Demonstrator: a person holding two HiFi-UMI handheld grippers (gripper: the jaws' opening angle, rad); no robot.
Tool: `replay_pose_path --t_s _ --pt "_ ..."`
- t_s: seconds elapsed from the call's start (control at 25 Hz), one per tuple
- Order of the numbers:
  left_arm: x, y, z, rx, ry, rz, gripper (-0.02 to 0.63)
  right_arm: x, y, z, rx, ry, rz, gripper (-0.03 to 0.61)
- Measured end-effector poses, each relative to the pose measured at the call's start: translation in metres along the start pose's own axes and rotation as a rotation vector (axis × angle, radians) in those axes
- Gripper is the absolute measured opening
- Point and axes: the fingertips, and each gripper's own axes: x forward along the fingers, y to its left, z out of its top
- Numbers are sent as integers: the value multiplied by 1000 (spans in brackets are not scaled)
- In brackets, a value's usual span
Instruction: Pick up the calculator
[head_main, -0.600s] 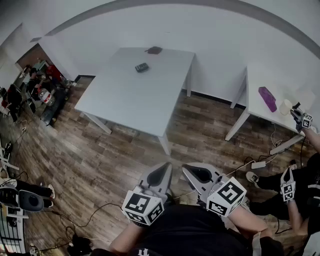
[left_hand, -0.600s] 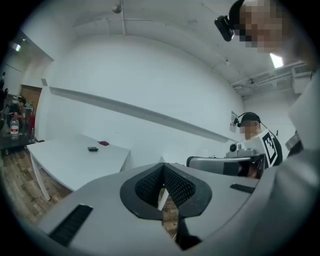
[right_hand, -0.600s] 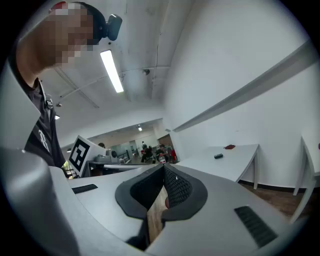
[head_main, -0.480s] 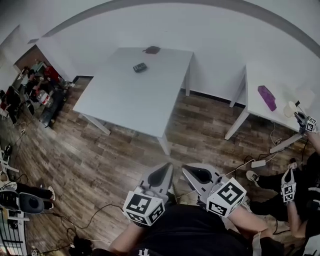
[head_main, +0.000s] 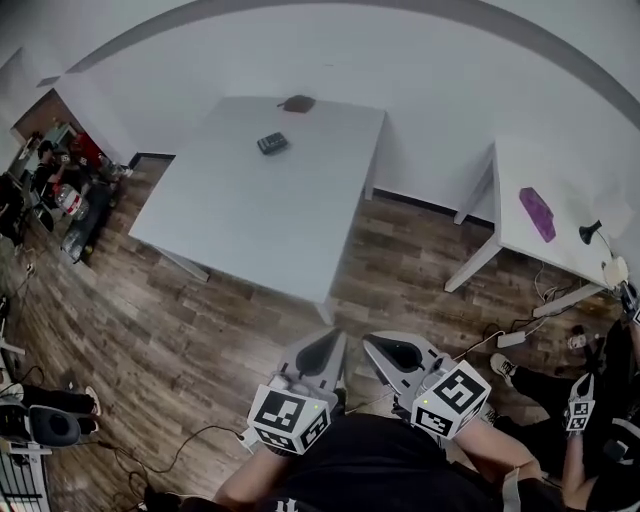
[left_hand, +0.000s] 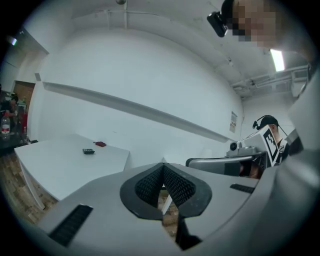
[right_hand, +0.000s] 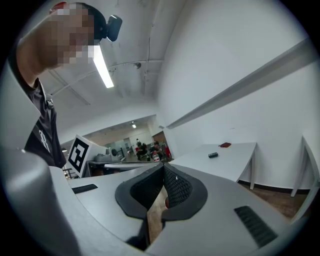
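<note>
A small dark calculator (head_main: 272, 143) lies on the far half of the white table (head_main: 260, 215), also seen far off in the left gripper view as the calculator (left_hand: 88, 151) and in the right gripper view as the calculator (right_hand: 213, 155). Both grippers are held close to my body, well short of the table. My left gripper (head_main: 331, 335) is shut with nothing in it, its tips meeting at the left gripper (left_hand: 163, 166). My right gripper (head_main: 368, 337) is shut and empty too, seen from its own camera as the right gripper (right_hand: 164, 167).
A dark red flat object (head_main: 297, 103) lies at the table's far edge. A second white table (head_main: 560, 200) at the right carries a purple box (head_main: 535, 213). Another person with marker-cube grippers (head_main: 580, 415) sits at the lower right. Cables (head_main: 510, 338) cross the wooden floor.
The head view has shifted slightly, so the table and calculator sit a little lower and further left. The person at the right has moved their grippers. My own grippers keep their place.
</note>
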Motion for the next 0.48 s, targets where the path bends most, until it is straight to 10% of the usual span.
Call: replay_pose_path --t_s 0.48 --pt "77 95 44 6 -1 -67 6 90 -74 35 23 -10 -98 11"
